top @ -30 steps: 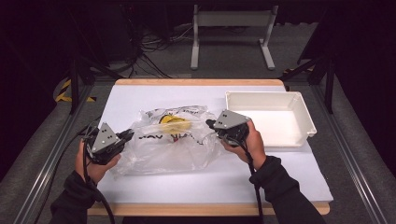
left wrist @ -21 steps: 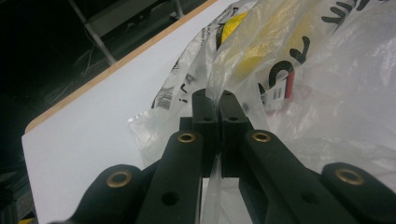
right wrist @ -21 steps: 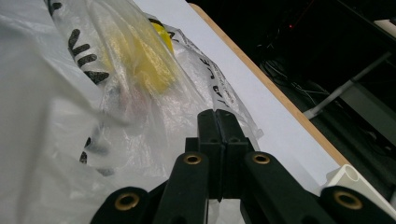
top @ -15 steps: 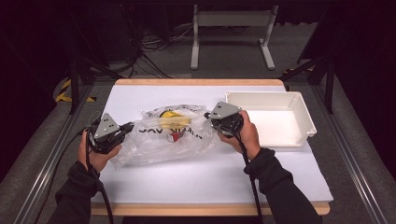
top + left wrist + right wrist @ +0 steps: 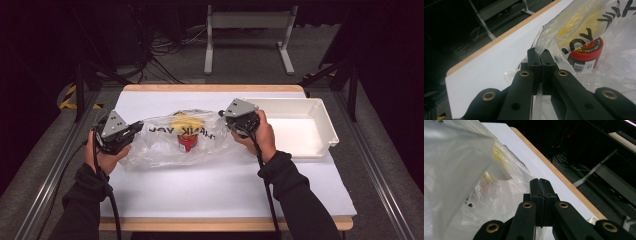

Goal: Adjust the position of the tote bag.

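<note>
Two grippers' fingers (image 5: 540, 58), plastic bag (image 5: 165, 142) pinched between

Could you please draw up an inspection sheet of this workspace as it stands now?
Surface: white table top with a wooden edge.
Job's things: clear plastic bag stretched between both tongs; red-lidded jar and something yellow inside.
Clutter: empty white tray at the right.
Grippers: left tongs shut on the bag's edge; right tongs shut on the bag's other end.
Cables: one trails from each gripper along the forearms; more lie on the floor behind.
Surroundings: dark room, grey metal stand beyond the table.
</note>
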Tool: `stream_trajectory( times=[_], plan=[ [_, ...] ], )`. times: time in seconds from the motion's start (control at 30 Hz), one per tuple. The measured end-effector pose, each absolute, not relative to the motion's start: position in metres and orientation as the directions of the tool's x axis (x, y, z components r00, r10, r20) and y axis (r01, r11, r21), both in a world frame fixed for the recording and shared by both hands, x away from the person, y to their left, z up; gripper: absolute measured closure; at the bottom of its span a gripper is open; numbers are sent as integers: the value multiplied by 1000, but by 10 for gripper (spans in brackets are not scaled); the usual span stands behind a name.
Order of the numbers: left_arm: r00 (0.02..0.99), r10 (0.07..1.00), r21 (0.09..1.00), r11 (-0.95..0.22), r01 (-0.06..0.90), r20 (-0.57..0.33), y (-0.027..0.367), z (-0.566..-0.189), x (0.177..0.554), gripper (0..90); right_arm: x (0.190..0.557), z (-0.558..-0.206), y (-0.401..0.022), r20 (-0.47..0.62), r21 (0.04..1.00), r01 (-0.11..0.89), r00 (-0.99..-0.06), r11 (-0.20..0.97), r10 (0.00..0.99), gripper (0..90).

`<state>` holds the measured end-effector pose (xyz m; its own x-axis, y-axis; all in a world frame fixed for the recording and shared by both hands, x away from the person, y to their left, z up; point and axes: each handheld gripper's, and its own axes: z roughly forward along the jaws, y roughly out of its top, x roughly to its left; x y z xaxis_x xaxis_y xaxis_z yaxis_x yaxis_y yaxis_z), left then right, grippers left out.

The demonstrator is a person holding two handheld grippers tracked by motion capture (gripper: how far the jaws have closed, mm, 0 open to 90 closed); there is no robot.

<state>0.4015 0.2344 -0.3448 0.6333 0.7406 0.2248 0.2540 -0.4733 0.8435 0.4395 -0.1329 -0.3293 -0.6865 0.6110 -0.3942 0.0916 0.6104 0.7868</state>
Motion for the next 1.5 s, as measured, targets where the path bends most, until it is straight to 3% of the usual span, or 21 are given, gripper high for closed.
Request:
stream_trajectory(
  times=[0.37, 0.77, 1.33, 1.5],
  plan=[
    [618, 753, 822, -489, 292, 228, 228, -352, 423, 892, 460, -335, -130, -373, 785, 144, -667, 603, 645, 900],
    [639, 735, 825, -494, 276, 227, 222, -352, 419, 893, 460, -340, -131, -333, 787, 163, -700, 595, 632, 867],
    [644, 729, 808, -513, 290, 232, 217, -356, 418, 896, 447, -327, -144, -233, 833, 174, -750, 525, 619, 522],
    [635, 736, 803, -515, 301, 234, 218, -358, 421, 896, 444, -320, -151, -219, 848, 168, -752, 502, 622, 499]
  ],
)
